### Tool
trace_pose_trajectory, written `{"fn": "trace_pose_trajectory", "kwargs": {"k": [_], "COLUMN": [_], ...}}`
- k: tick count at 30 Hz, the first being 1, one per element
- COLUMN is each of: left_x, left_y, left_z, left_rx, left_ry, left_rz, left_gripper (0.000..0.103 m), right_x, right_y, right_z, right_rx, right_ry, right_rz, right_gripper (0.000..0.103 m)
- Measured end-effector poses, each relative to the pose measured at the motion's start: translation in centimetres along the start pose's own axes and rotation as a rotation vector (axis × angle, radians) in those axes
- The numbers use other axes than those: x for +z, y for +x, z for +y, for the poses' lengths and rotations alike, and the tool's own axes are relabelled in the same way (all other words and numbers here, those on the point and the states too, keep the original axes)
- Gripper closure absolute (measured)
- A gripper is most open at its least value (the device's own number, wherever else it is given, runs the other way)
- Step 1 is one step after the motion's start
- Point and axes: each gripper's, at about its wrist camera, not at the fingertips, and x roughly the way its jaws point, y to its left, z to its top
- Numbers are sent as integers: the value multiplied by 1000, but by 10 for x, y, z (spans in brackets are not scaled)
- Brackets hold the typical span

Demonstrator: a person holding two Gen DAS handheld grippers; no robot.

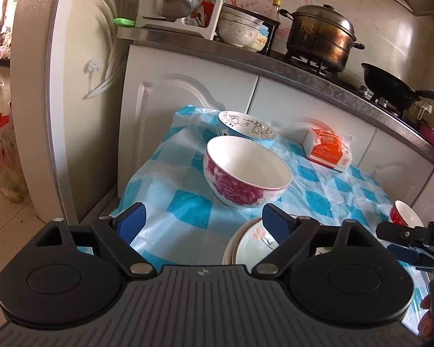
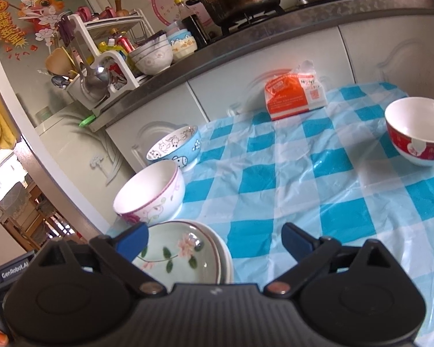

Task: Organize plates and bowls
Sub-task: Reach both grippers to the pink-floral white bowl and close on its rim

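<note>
Trouble from the left wrist view would start with the left gripper (image 1: 202, 219), which hangs wide open and empty, its right pad (image 1: 276, 225) over the rim of the stack of pale round plates with a pink flower print (image 1: 246, 245). Any downward drift could clip that rim and skid the stack on the slick blue-and-white checked plastic tablecloth (image 1: 170, 202). Just beyond the stack stands the white ceramic bowl with magenta peonies (image 1: 246, 173); behind that, the blue cartoon-print bowl (image 1: 246, 127).

From the right wrist view, the right gripper (image 2: 214, 238) is equally wide open and empty, its left pad (image 2: 133, 237) above the same stack. With 2 grippers crowding 1 stack, they risk knocking each other. Well apart from the stack sits the red-and-white bowl (image 2: 416, 133), near the cloth's edge, where a tug on the cloth could tip it.
</note>
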Motion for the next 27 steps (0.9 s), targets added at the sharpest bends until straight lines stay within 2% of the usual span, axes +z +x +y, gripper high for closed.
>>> {"fn": "trace_pose_trajectory", "kwargs": {"k": [10, 16, 27], "left_x": [7, 10, 21], "left_y": [17, 30, 54], "left_z": [-3, -5, 1], "left_rx": [-13, 14, -46], "left_ry": [0, -12, -121], "left_rz": [42, 65, 134], "left_gripper": [0, 0, 0], "right_x": [15, 23, 36], "right_y": [13, 26, 57], "right_z": [-2, -1, -3], "right_rx": [31, 51, 101], "right_ry": [49, 65, 135], "right_rz": [34, 62, 124], "right_gripper": [4, 4, 4]}}
